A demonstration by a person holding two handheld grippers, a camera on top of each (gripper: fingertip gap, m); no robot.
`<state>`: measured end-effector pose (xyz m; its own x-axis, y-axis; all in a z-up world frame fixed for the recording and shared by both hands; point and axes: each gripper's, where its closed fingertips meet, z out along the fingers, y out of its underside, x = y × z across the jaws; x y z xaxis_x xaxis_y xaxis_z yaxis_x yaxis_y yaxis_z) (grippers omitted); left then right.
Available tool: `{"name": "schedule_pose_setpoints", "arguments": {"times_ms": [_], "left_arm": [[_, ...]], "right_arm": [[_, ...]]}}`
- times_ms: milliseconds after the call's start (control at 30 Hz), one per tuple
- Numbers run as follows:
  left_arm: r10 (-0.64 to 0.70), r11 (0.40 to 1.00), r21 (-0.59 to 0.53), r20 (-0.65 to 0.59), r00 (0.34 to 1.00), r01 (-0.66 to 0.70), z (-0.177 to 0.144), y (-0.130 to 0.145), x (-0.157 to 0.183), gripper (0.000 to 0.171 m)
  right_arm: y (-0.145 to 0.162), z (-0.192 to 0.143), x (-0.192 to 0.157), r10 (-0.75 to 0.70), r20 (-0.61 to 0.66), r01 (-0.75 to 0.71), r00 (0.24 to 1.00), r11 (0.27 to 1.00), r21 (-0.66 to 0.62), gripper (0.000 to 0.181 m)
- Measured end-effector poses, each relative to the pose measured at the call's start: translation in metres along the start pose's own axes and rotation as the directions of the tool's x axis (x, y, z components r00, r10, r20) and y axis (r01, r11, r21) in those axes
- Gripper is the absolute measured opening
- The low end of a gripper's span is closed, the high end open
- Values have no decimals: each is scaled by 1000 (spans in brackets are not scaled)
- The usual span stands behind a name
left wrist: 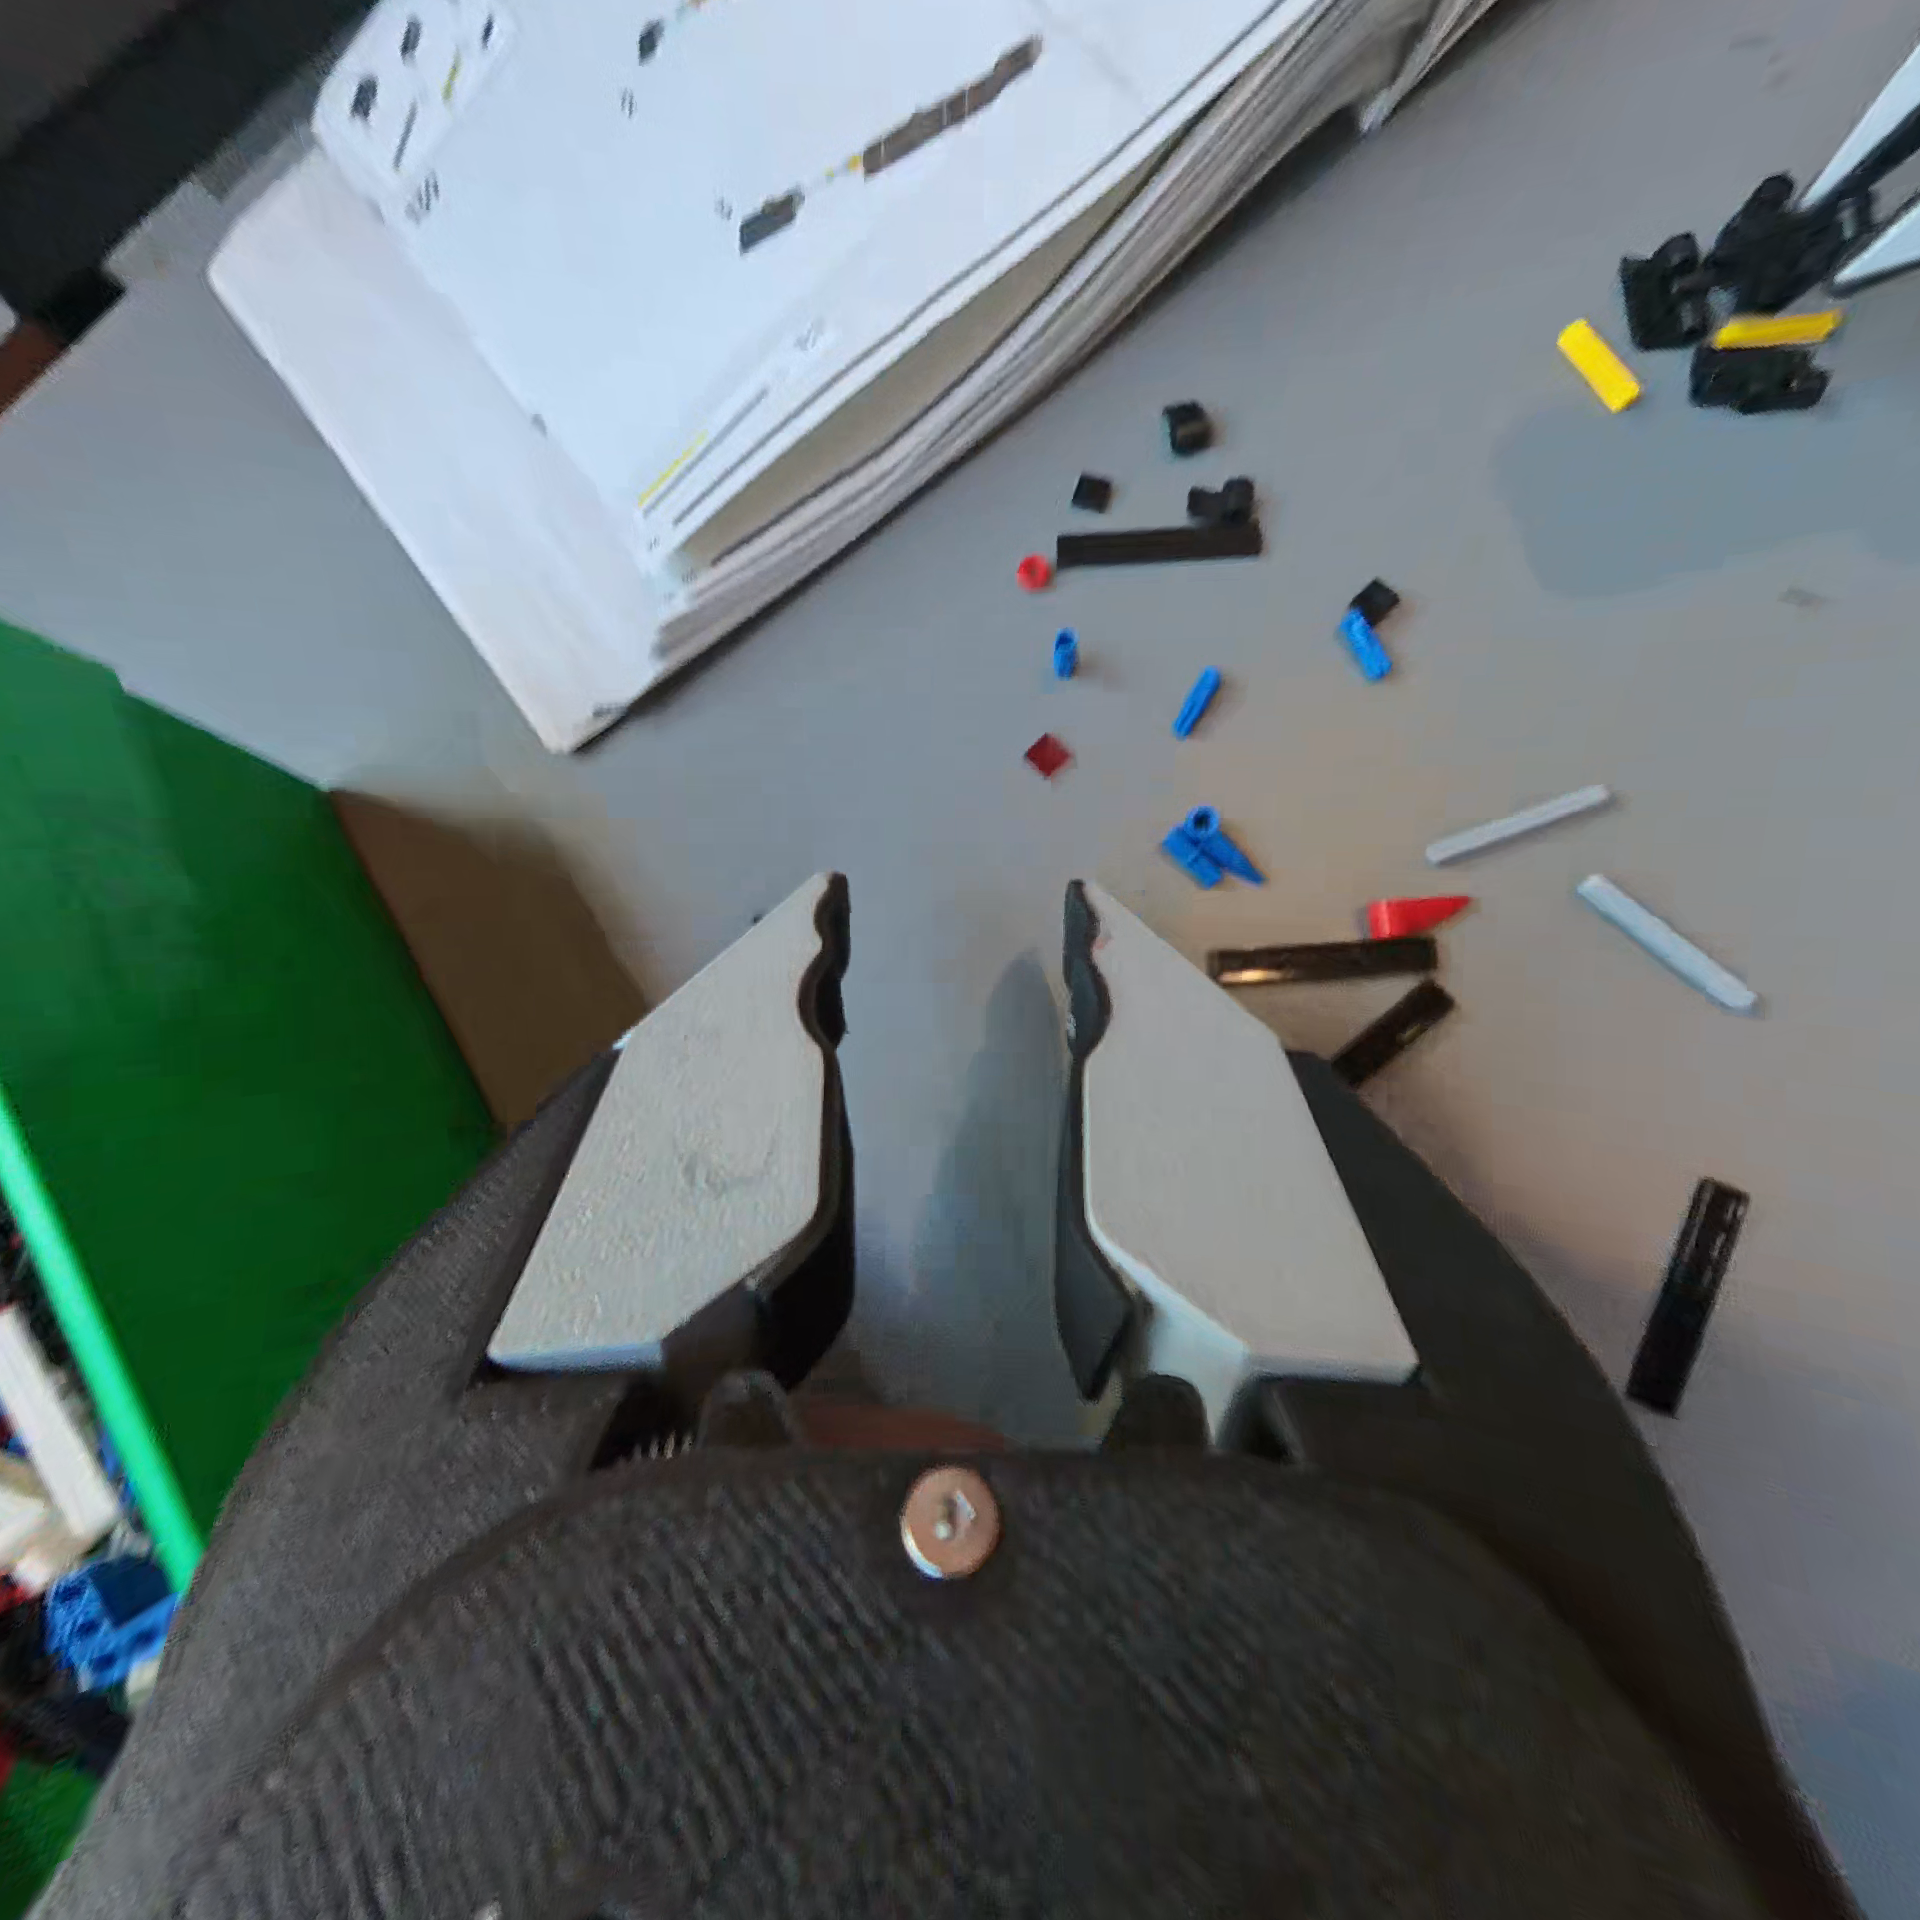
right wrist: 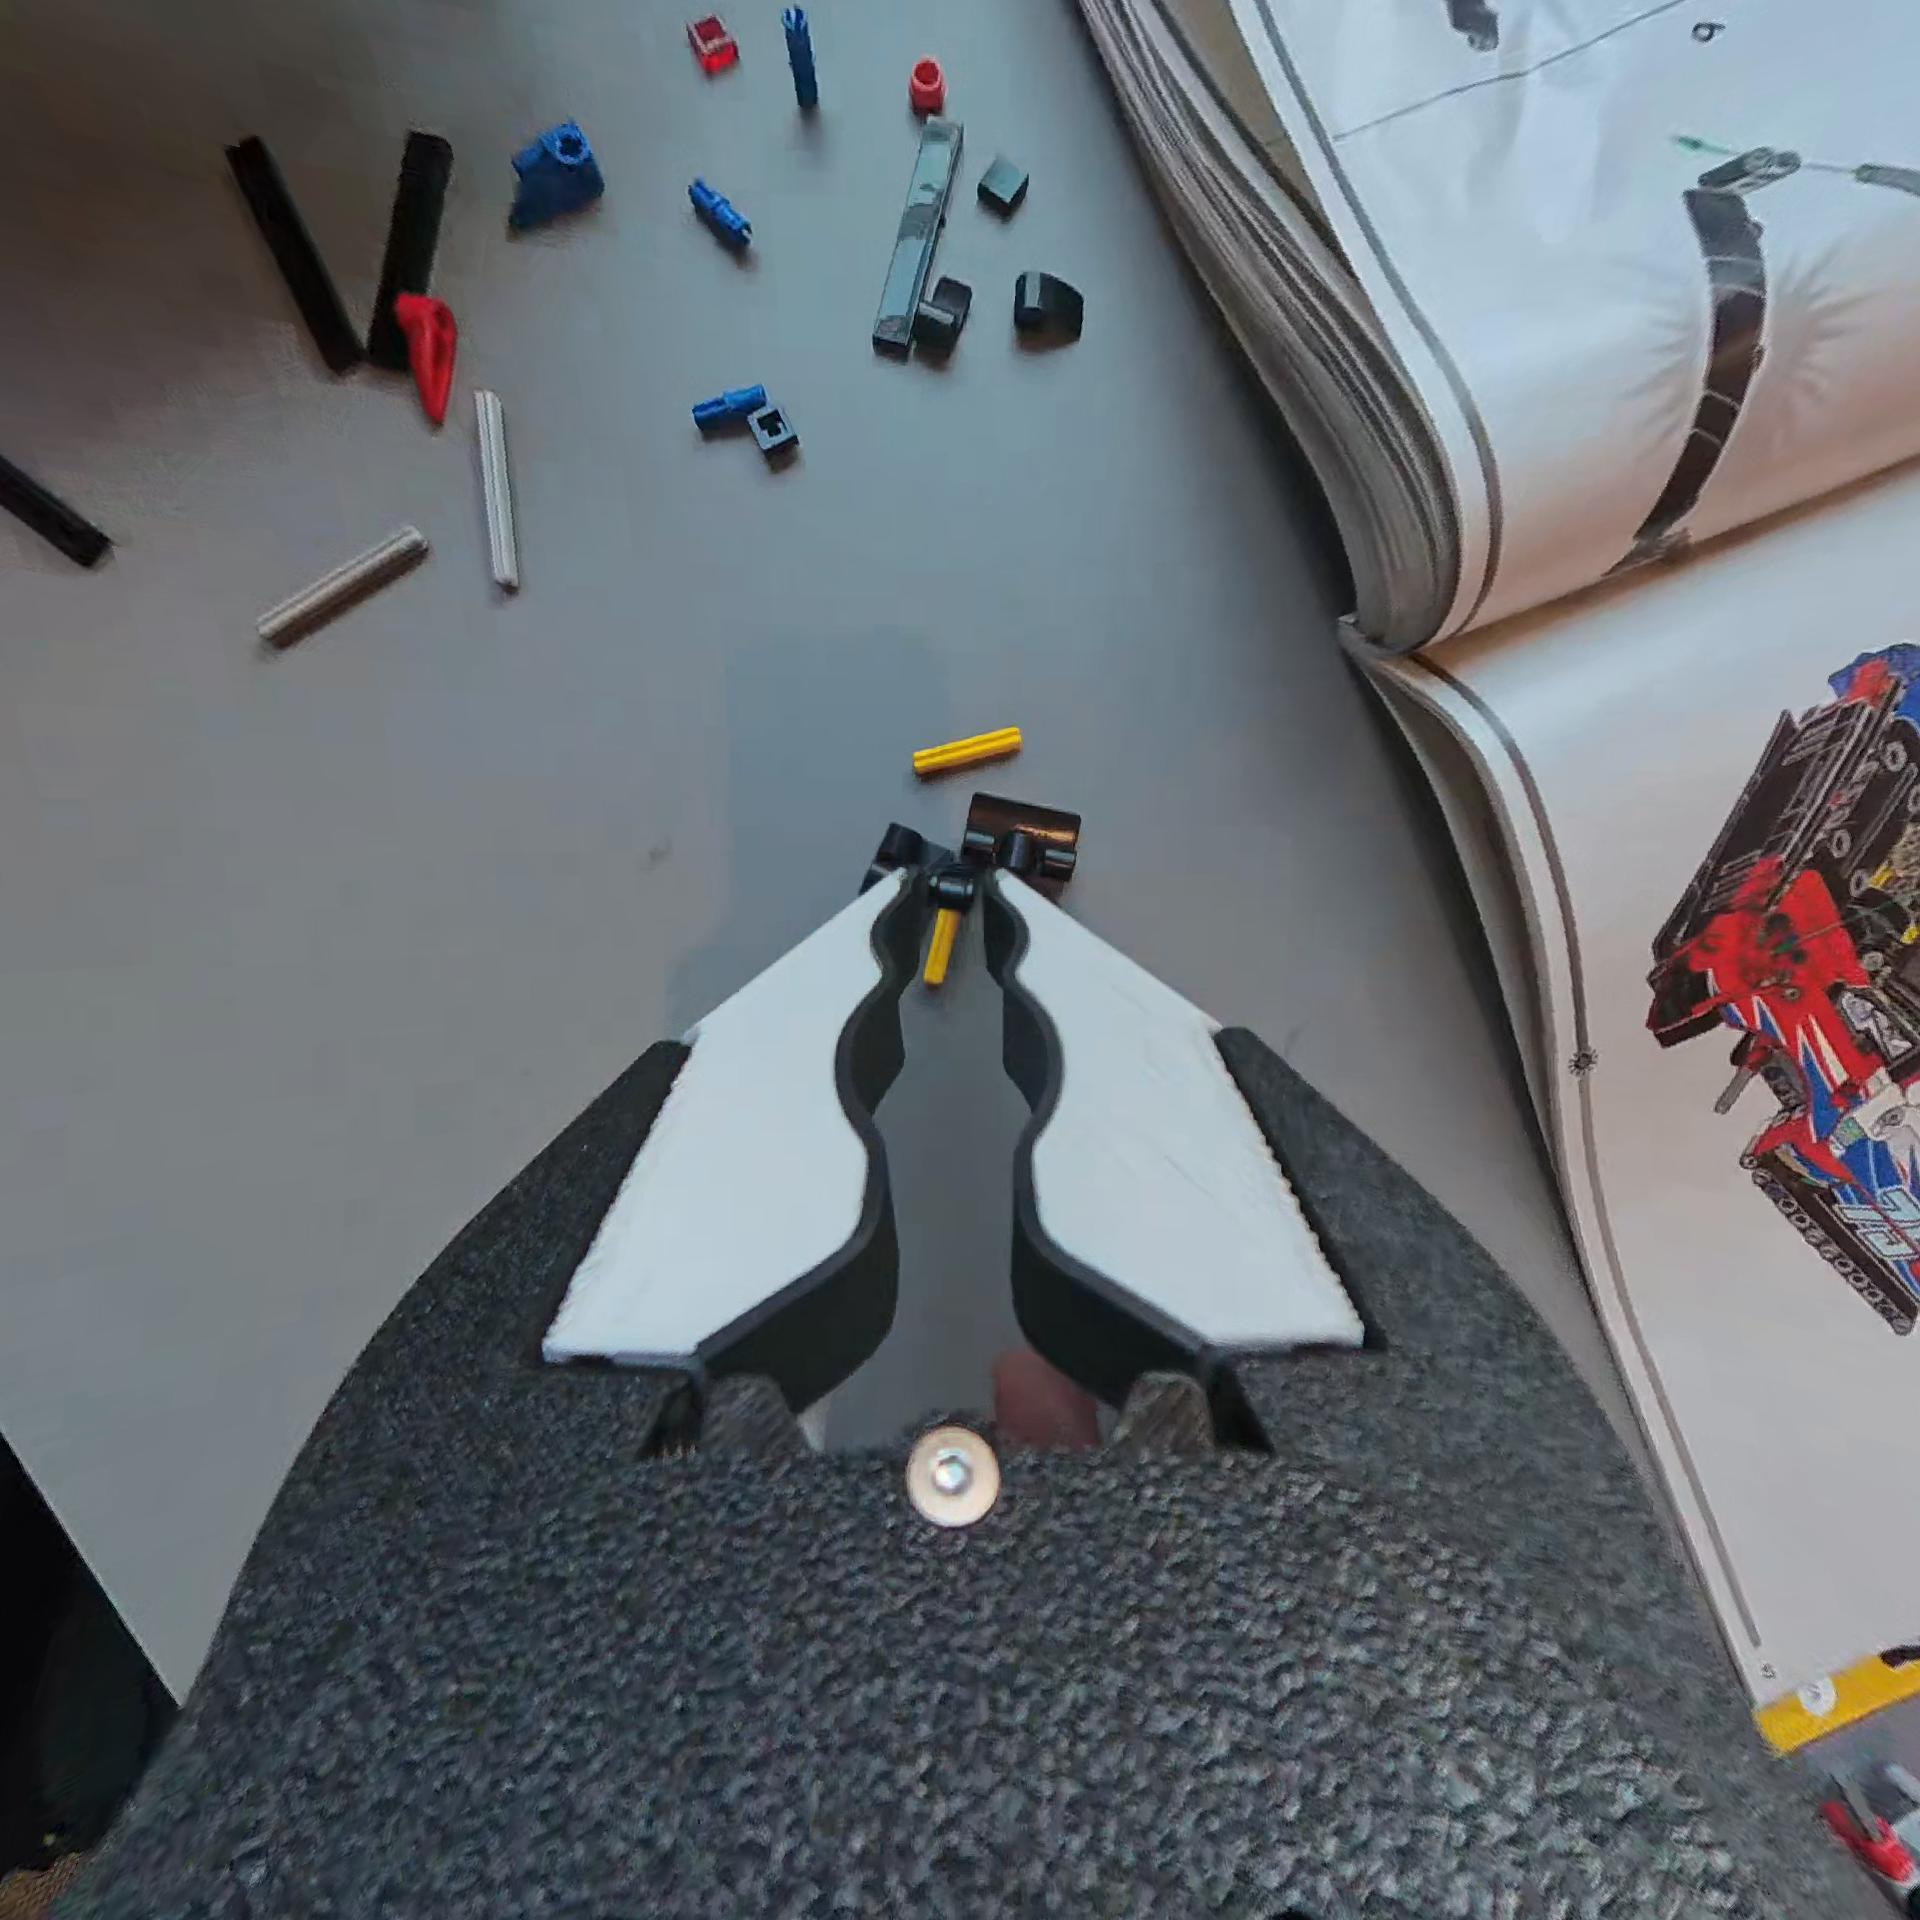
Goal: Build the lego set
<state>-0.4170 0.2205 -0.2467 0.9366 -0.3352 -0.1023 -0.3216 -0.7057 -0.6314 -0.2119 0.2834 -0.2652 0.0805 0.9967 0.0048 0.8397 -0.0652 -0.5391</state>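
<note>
My left gripper (left wrist: 956,894) is open and empty, hovering over the bare grey table (left wrist: 883,790). My right gripper (right wrist: 951,883) is low over the table, its tips shut on a small black connector (right wrist: 951,889). A short yellow axle (right wrist: 940,940) sticks out of the connector back between the fingers. A black clip part (right wrist: 1023,826) lies just beyond the tips, and another black part (right wrist: 891,847) lies by the left tip. A loose yellow axle (right wrist: 966,750) lies a little farther on. The right gripper and these black parts (left wrist: 1756,249) also show in the left wrist view at the top right.
Blue pins (left wrist: 1195,701), red bits (left wrist: 1413,914), black beams (left wrist: 1320,958) and grey axles (left wrist: 1517,824) are scattered on the table. The open instruction booklet (left wrist: 727,260) lies at the back, and to the right in the right wrist view (right wrist: 1558,312). A green bin (left wrist: 156,987) stands at the left.
</note>
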Motion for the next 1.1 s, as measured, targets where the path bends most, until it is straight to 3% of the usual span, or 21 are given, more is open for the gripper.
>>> {"name": "schedule_pose_setpoints", "arguments": {"times_ms": [100, 200, 300, 400, 533, 600, 633, 700, 733, 800, 933, 967, 1100], "left_arm": [[17, 996, -84, 48, 999, -13, -2, 22, -2, 29], [57, 987, -162, 192, 980, -26, 3, 37, -17, 29], [45, 988, -154, 318, 947, 5, 5, 37, -38, 25], [31, 985, -169, 329, 944, 26, 13, 37, -43, 28], [5, 984, -169, 336, 942, 55, 21, 34, -53, 7], [12, 983, -177, 306, 952, 45, 23, 32, -50, 6], [22, 989, -147, 286, 958, 21, 22, 23, -44, 6], [133, 987, 44, 292, 947, -152, 10, -20, -19, 6], [203, 953, 155, 316, 927, -261, -1, -44, -1, 6], [346, 825, 345, 316, 883, -447, -22, -81, 53, 5], [506, 634, 469, 349, 789, -615, -41, -105, 126, 5], [524, 609, 482, 351, 776, -630, -43, -107, 137, 5], [523, 602, 481, 365, 770, -637, -44, -110, 145, 5]], "right_arm": [[3, 7, -4, -17, 23, 18, 1000, 1000, -25, 18], [3, 6, 0, -35, -1, 35, 999, 999, -27, 20], [-4, -5, -2, -42, -3, 42, 999, 999, 11, 21], [-11, -18, -4, -55, -8, 55, 998, 997, 50, 21], [-20, -32, -10, -67, 1, 67, 998, 992, 104, 21], [-27, -37, -17, -55, 44, 47, 998, 987, 154, 21], [-34, -39, -22, -35, 81, 19, 996, 981, 195, 20], [-50, -40, -32, 36, 184, -88, 982, 955, 284, 18], [-57, -39, -36, 69, 240, -144, 968, 939, 313, 19], [-71, -39, -44, 100, 329, -223, 939, 905, 363, 23], [-92, -55, -62, 86, 508, -343, 857, 831, 437, 24], [-94, -59, -65, 82, 535, -358, 841, 825, 437, 24], [-91, -67, -70, 54, 563, -352, 825, 828, 436, 8]]}}
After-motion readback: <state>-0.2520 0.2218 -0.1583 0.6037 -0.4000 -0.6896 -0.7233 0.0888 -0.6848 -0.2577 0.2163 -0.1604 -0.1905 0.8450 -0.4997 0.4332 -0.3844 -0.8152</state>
